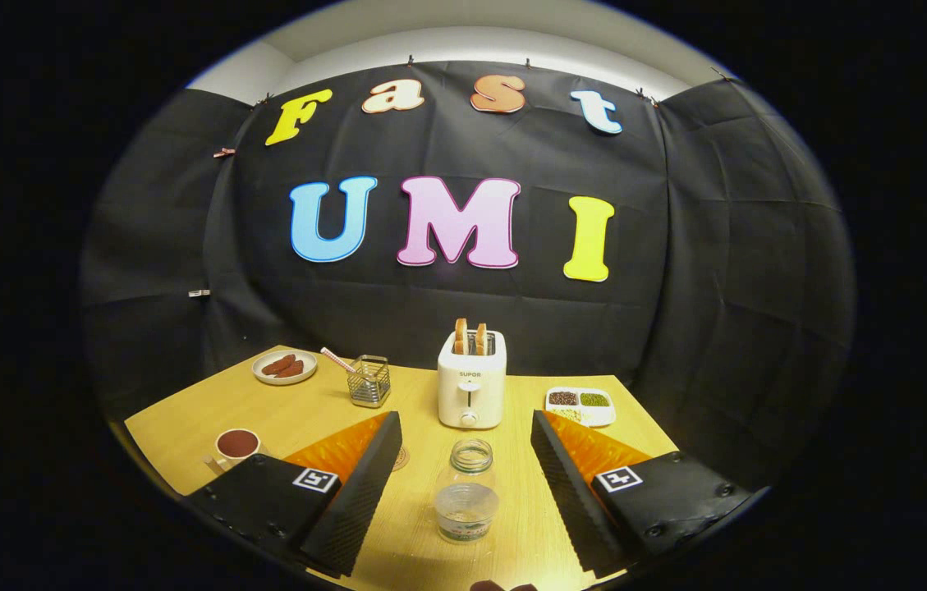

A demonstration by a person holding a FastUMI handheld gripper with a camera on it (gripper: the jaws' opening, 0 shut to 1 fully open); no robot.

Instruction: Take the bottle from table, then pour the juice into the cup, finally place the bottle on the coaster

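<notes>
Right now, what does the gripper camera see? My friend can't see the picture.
The gripper is open, with a clear bottle and plastic cup standing between its fingers on a wooden table. Beyond them stands a white toaster holding toast.

Tongs [463, 447] spread wide, empty; clear bottle [470, 457] and cup [465, 512] between fingers; toaster [471, 390] beyond.

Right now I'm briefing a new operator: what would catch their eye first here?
The white toaster with two toast slices upright in its slots, mid-table beyond the fingers. Nearer, a clear bottle and a clear plastic cup stand between the wide-open fingers, which touch nothing.
</notes>
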